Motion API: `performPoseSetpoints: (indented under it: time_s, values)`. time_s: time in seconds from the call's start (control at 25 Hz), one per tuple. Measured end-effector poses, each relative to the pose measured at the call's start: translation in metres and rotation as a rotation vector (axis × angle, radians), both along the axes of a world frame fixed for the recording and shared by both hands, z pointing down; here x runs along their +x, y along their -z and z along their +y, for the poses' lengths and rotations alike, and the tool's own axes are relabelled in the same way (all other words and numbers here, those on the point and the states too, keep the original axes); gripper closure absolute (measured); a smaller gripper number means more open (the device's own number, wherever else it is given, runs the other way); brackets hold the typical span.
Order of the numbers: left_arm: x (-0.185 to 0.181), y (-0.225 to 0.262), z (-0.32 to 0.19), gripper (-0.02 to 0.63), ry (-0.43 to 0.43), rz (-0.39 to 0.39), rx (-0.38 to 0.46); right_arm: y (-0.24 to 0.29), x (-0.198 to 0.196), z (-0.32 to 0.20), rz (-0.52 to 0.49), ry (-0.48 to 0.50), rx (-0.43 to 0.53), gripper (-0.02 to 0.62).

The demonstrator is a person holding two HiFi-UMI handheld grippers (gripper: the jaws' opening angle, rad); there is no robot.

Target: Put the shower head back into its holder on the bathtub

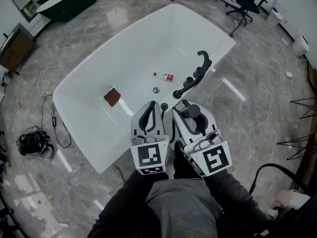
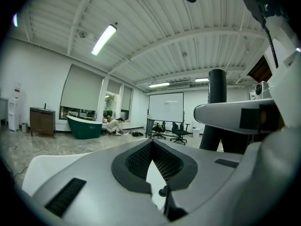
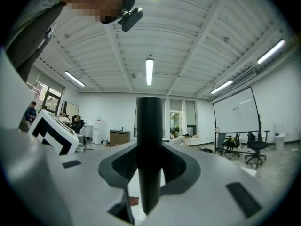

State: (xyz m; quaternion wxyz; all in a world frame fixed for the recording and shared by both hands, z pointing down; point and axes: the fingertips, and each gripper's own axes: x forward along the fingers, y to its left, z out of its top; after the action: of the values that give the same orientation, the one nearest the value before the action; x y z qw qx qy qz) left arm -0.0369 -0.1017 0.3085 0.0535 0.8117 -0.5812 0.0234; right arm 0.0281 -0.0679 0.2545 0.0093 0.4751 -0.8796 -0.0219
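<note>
Shower head (image 1: 192, 112) mostly hidden by r claw (image 1: 180, 104)

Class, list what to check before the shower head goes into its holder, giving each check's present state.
1. Right gripper shut on shower head: ok.
2. Left gripper shut, empty: ok.
3. Black faucet fitting on bathtub rim in sight: ok.
4. Where on the fitting it seats: cannot tell.
5. Shower head at the fitting: not ok, apart from it.

Marble floor (image 1: 257, 98) bears cables (image 1: 32, 144) and office chairs (image 1: 245, 4).
</note>
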Motion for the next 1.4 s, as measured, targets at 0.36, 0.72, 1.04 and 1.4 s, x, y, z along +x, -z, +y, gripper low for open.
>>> performPoseSetpoints:
  time_s: [0.36,0.72,1.04,1.4]
  values:
    - [0.017,0.008,-0.031,0.603,0.039,-0.002,0.013,0.011,0.012,-0.031,-0.011,0.051,0.017,0.471]
    - [0.016,0.009,-0.039,0.604,0.080,0.015,0.019,0.020,0.013,-0.039,-0.003,0.095,0.039,0.471]
    - [0.015,0.018,-0.038,0.604,0.092,0.024,0.040,0.045,0.006,-0.035,-0.004,0.123,0.101,0.471]
    - [0.015,0.024,-0.035,0.603,0.092,0.031,0.049,0.071,0.006,-0.028,-0.020,0.130,0.152,0.471]
